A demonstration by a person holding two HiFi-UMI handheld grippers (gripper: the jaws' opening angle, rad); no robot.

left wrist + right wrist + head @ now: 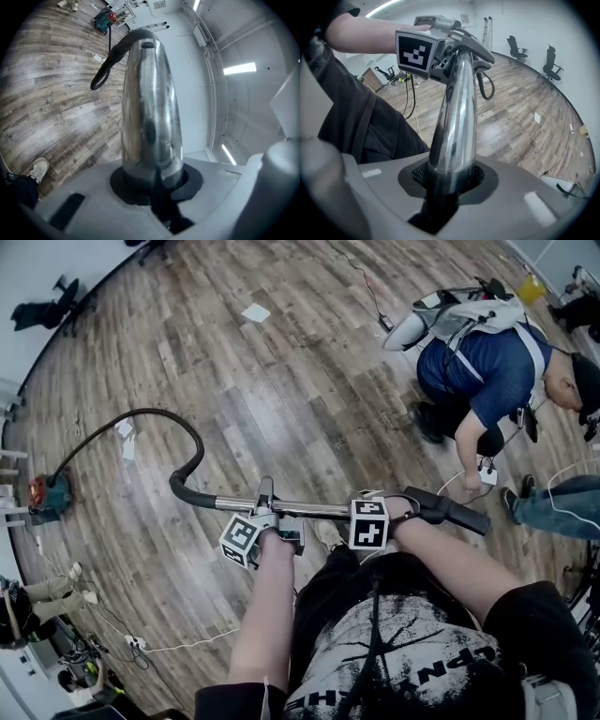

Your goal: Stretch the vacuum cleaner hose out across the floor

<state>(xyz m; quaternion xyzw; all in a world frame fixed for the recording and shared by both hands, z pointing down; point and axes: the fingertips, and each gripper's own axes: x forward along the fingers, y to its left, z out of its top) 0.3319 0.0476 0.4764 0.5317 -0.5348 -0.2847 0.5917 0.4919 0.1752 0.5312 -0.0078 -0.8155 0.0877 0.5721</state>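
Both grippers hold the chrome wand (314, 508), which lies roughly level in front of the person.
Left gripper (265, 510): fingers clamped round the tube near its hose end.
Right gripper (375, 512): fingers likewise clamped, nearer the handle.
Black hose (141, 416) arcs over the floor (281, 352) to the vacuum body (47, 494), far left.
Step, as I judge it: drawing out slack.
Next: carry the wand away from the body until the arc straightens.
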